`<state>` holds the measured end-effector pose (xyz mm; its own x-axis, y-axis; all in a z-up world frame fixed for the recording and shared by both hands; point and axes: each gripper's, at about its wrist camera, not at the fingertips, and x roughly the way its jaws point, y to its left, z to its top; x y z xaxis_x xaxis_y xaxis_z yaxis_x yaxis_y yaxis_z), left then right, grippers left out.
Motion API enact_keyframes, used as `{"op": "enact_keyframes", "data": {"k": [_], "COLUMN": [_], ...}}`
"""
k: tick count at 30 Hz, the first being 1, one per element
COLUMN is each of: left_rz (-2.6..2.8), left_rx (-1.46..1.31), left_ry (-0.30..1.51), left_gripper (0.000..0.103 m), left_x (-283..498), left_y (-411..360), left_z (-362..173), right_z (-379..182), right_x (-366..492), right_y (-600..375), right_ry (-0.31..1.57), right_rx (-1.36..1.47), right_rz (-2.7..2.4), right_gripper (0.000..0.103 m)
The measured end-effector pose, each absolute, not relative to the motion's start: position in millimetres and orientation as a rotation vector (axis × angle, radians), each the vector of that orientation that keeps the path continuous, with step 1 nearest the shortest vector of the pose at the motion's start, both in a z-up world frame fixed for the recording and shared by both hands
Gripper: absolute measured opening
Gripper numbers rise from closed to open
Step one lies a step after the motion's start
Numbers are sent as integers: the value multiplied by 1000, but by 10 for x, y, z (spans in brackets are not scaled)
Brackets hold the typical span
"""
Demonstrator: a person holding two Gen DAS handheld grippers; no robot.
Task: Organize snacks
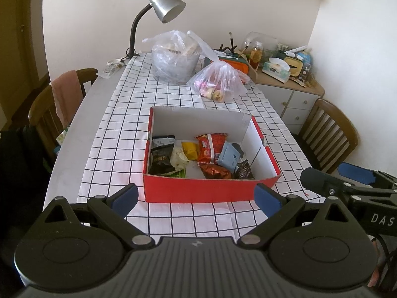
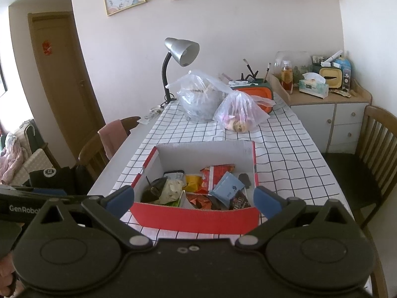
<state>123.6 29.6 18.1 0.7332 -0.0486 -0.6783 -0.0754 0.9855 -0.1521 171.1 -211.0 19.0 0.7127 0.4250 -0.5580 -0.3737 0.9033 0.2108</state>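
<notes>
Red box [image 1: 211, 191] sits on my checked cloth [image 1: 119, 134] with snack packets [image 1: 211, 149] inside. My left gripper [image 1: 196, 196] and right gripper [image 2: 193, 198] both hang wide apart, holding nothing.

Both wrist views near, forward along the table, sharing red box [image 1: 211, 193] [image 2: 196, 217].

My matt red cardboard box [image 1: 211, 193] sits on smooth checked cloth [image 1: 119, 134]. Inside it, glossy foil snack packets [image 1: 211, 146]. Beyond: 2 crinkly clear plastic bags [image 1: 218, 82], brushed-metal lamp [image 1: 166, 5], varnished wooden chairs [image 1: 330, 134].
</notes>
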Motion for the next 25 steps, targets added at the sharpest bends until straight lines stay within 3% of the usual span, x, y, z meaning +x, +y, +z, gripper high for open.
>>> {"op": "enact_keyframes", "data": {"k": [25], "left_rz": [3], "left_rx": [-184], "left_ry": [768], "left_gripper": [100], "left_x": [1233], "left_y": [262], "left_z": [139], "right_z": [91], "right_x": [1645], "right_y": [-2194], "right_ry": [664], "right_rx": [112], "right_rz": [408], "right_gripper": [103]}}
